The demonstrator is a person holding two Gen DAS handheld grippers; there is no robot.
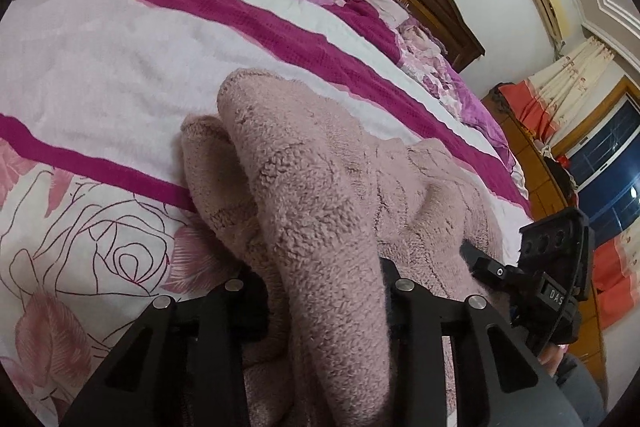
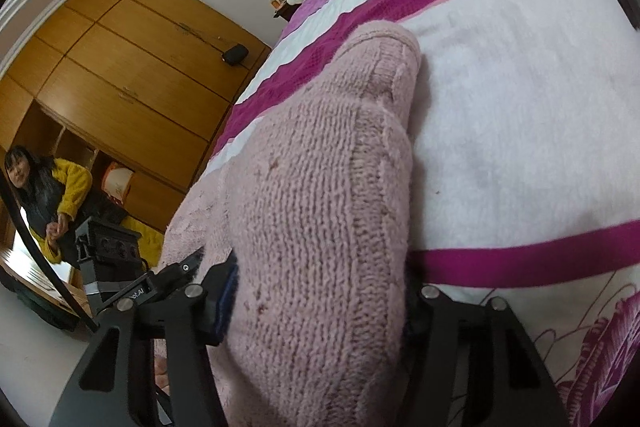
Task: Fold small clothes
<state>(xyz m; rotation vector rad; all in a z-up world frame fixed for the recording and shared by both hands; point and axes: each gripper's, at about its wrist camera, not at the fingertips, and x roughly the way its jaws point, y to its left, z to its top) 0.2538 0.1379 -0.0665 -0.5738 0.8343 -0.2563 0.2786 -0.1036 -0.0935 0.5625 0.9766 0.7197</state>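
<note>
L gripper [image 1: 320, 307] is clenching a fleecy fold of the pink sweater [image 1: 320, 187], while R gripper [image 2: 316, 311] is gripping a thick knit fold of it. Sweater is lying bunched on the striped bedspread [image 1: 120, 59]; wardrobe [image 2: 140, 67] is standing beyond.

Both grippers are built of matte black angular struts, joined by round silver pins. On the left gripper [image 1: 328, 291] white lettering is seen in the right wrist view; blue padding lines the right gripper [image 2: 316, 303].
</note>
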